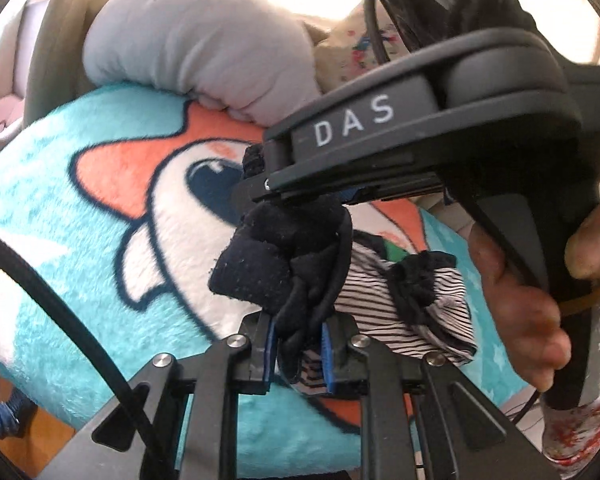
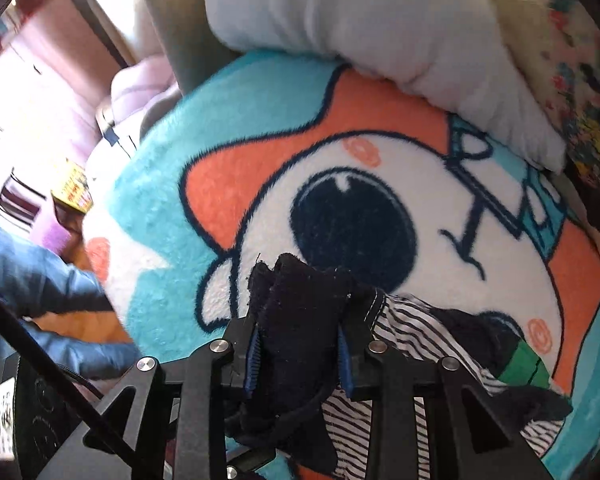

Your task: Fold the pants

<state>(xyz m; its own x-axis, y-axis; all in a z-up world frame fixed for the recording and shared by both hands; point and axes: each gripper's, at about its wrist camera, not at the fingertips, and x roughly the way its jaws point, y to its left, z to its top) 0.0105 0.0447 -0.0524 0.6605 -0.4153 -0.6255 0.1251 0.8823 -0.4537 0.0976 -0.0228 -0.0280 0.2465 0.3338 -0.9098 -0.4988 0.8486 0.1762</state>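
The pants [image 1: 404, 320] are small, black-and-white striped with black cuffs and waistband. They hang bunched above a plush cartoon blanket [image 1: 80, 216]. My left gripper [image 1: 298, 350] is shut on a black edge of the pants [image 1: 292, 264]. The right gripper [image 1: 332, 196] shows in the left wrist view just above, also clamped on the black fabric. In the right wrist view my right gripper [image 2: 298, 360] is shut on a black fold [image 2: 300, 304], with the striped part [image 2: 416, 332] trailing right.
A grey plush pillow [image 1: 204, 44] lies at the blanket's far edge, also in the right wrist view [image 2: 360, 20]. Floral bedding [image 2: 580, 92] sits to the right. A blue garment [image 2: 32, 280] and orange floor are at the left.
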